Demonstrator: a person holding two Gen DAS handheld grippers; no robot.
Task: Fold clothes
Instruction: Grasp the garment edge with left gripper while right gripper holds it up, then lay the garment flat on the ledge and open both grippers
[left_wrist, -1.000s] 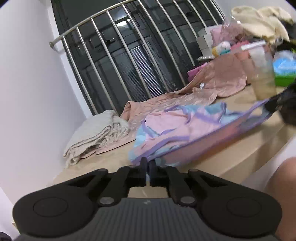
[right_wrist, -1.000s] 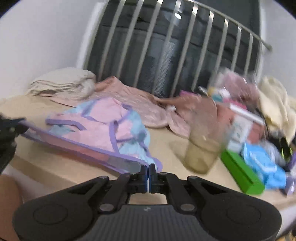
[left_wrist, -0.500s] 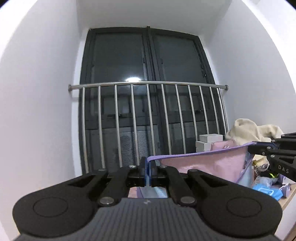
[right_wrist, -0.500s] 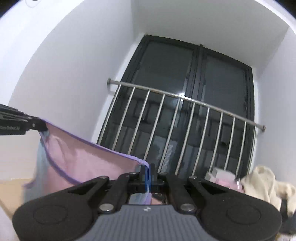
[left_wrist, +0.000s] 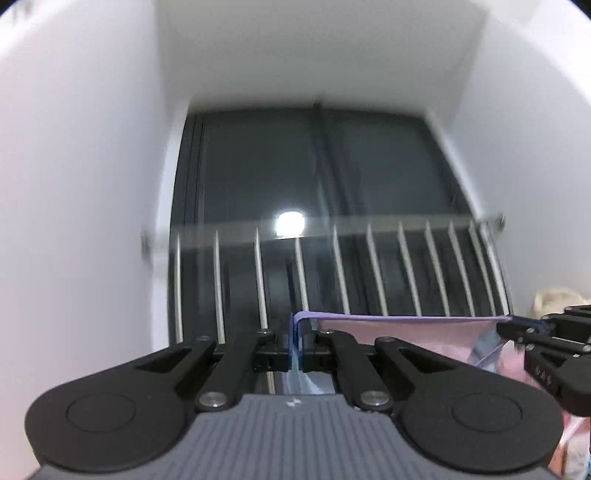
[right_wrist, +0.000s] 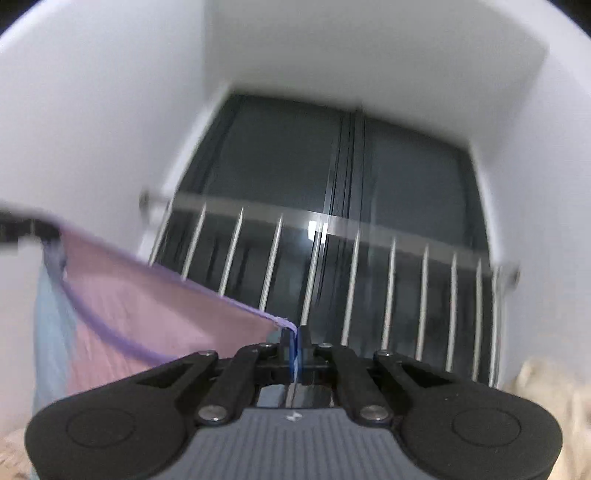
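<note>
A pink and light-blue garment (left_wrist: 413, 336) with purple trim hangs in the air, stretched between my two grippers. My left gripper (left_wrist: 296, 341) is shut on one top corner of it. My right gripper (right_wrist: 296, 349) is shut on the other top corner; the cloth (right_wrist: 155, 314) runs from it to the left, where the left gripper (right_wrist: 22, 229) shows at the frame edge. In the left wrist view the right gripper (left_wrist: 517, 328) shows at the right edge. Both cameras tilt up, so the table and the garment's lower part are hidden.
A dark window with a metal railing of vertical bars (left_wrist: 332, 258) stands straight ahead between white walls (left_wrist: 74, 184). A cream cloth pile (right_wrist: 546, 391) shows at the right edge, also in the left wrist view (left_wrist: 554, 299).
Both grippers have lifted the garment off the table and risen further, tilting up; the table and its clutter have dropped out of view. The frames are motion-blurred.
</note>
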